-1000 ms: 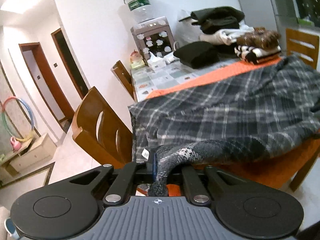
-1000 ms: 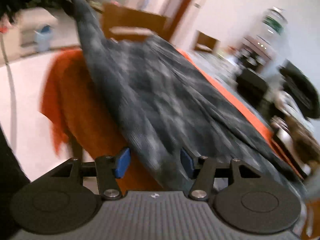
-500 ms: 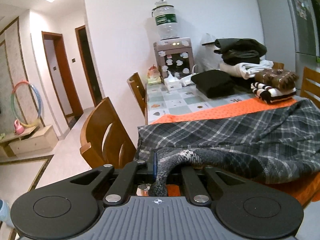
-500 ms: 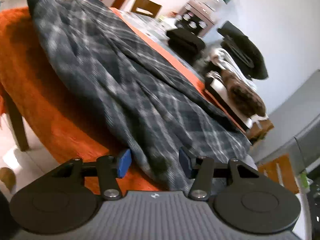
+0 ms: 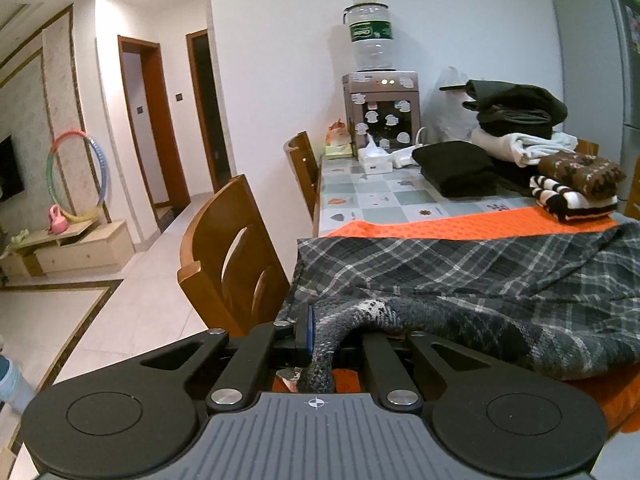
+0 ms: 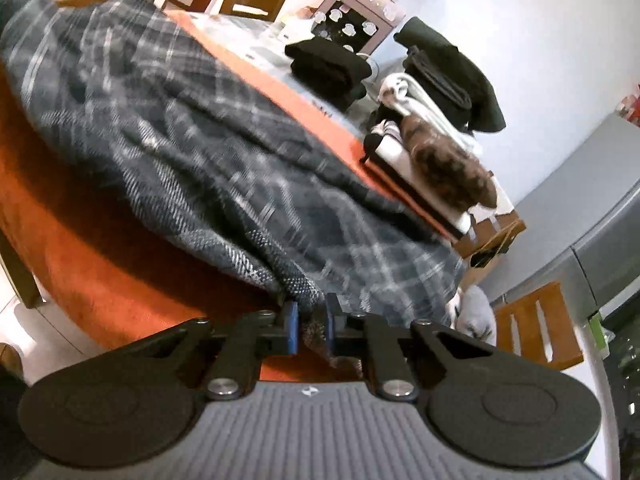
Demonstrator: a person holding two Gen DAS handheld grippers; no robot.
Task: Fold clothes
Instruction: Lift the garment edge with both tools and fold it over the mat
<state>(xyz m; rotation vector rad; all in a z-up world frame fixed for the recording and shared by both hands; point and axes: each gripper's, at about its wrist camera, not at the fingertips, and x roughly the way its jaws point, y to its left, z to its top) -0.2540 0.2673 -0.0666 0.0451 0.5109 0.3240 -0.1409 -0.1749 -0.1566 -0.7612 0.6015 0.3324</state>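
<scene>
A dark grey plaid garment [image 5: 460, 272] [image 6: 180, 132] lies spread over an orange cloth [image 5: 440, 222] on the table. In the left wrist view my left gripper [image 5: 320, 334] is shut on a bunched corner of the garment at the table's near edge, and the cloth hangs down between its fingers. In the right wrist view my right gripper [image 6: 311, 320] sits at the garment's other near corner; its jaws are closing, and the blue pads pinch the plaid hem between them.
Folded clothes are stacked at the table's far side: a black pile [image 5: 456, 166], a striped and brown stack [image 5: 576, 188], dark and white items [image 5: 516, 120]. A water dispenser [image 5: 378, 112] stands behind. Wooden chairs [image 5: 228, 256] flank the table; another chair [image 6: 536, 328] is at the right.
My right gripper swept along the garment's edge to its corner and its jaws closed from wide apart onto the hem. The left gripper kept its grip and rolled level.
</scene>
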